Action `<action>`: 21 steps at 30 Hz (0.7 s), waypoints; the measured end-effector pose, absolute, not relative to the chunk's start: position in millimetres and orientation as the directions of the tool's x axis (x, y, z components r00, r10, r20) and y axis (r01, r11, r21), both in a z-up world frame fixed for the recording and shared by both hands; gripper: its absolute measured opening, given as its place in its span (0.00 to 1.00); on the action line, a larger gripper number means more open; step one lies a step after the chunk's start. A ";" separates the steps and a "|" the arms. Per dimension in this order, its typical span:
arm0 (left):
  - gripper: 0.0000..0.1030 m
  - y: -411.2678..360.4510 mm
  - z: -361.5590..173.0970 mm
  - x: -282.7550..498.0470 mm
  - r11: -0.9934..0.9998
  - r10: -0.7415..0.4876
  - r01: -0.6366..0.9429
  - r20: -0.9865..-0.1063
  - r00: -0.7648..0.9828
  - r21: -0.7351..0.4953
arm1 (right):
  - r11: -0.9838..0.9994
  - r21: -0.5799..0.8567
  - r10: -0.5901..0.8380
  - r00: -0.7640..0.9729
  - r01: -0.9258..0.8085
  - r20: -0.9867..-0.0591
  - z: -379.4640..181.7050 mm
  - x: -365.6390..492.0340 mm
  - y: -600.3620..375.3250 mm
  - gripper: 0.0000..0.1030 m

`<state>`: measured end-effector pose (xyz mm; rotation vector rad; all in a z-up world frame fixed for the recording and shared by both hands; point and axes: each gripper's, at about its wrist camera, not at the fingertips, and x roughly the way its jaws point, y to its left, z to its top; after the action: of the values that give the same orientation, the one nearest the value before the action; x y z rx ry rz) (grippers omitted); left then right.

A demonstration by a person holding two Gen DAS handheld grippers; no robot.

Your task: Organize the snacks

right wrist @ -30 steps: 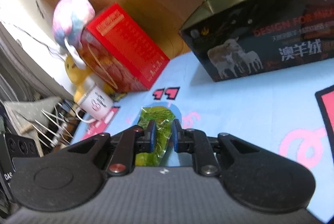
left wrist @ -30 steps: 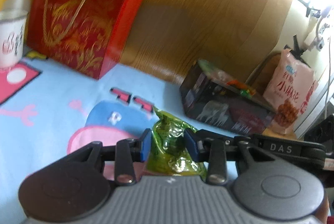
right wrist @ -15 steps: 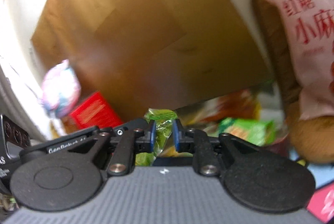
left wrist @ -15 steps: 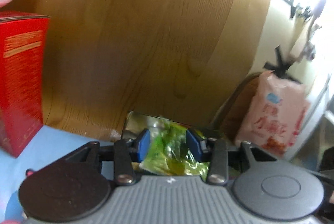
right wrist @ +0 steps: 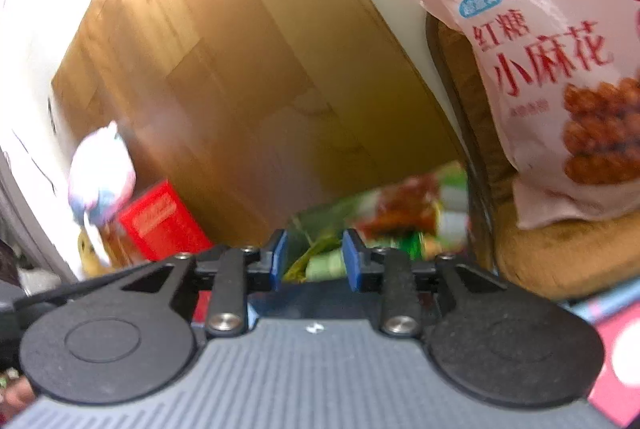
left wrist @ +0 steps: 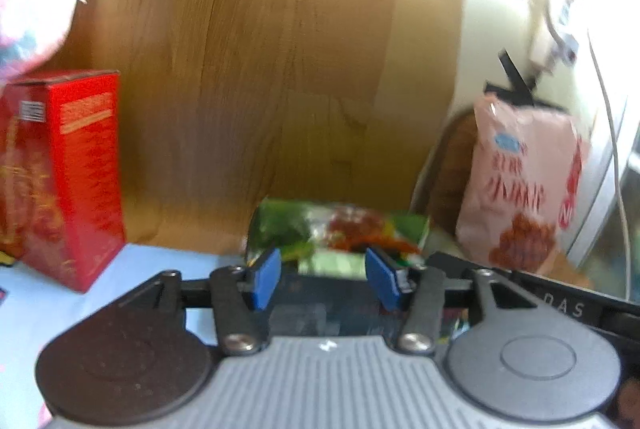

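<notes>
My left gripper point(left wrist: 323, 265) hangs over the open dark snack box point(left wrist: 320, 309). Its blue pads are apart and its jaws are opening, with nothing pinched between them. Green and red snack packets point(left wrist: 352, 229) lie in the box just beyond the tips. My right gripper point(right wrist: 315, 253) is over the same box, and its jaws are opening too. A yellow-green packet point(right wrist: 306, 261) shows in the gap, loose from the pads, and more packets point(right wrist: 400, 205) lie behind it.
A tall pink snack bag point(left wrist: 520, 181) point(right wrist: 560, 69) stands to the right of the box on a brown mat point(right wrist: 540, 249). To the left stands a red gift box point(left wrist: 68, 173) point(right wrist: 160, 225) with a pastel plush toy point(left wrist: 28, 9) on top. A wooden panel point(left wrist: 260, 89) closes the back.
Both grippers carried green packets from the blue cloth up over the dark box. Their jaws have spread since, and the packets are no longer pinched.
</notes>
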<state>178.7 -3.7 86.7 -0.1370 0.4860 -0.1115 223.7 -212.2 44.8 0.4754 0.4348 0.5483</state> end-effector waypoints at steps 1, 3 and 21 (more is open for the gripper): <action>0.48 -8.2 85.5 171.4 0.989 -0.123 0.069 -0.467 0.876 -0.132 | 0.763 0.521 0.574 0.772 -0.384 -0.272 41.6 215.9 -213.3 0.34; 0.49 -12.5 79.7 157.7 0.992 -0.108 0.061 -0.494 0.863 -0.109 | 0.776 0.511 0.563 0.770 -0.369 -0.299 34.0 198.5 -217.2 0.35; 0.68 -38.1 32.5 66.9 1.000 0.000 0.006 -0.581 0.814 0.009 | 0.829 0.447 0.497 0.809 -0.336 -0.313 1.3 88.4 -234.1 0.42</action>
<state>66.9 -38.1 32.5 0.0108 0.6200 -0.0033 88.4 -234.1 1.3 0.3862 0.4361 0.4573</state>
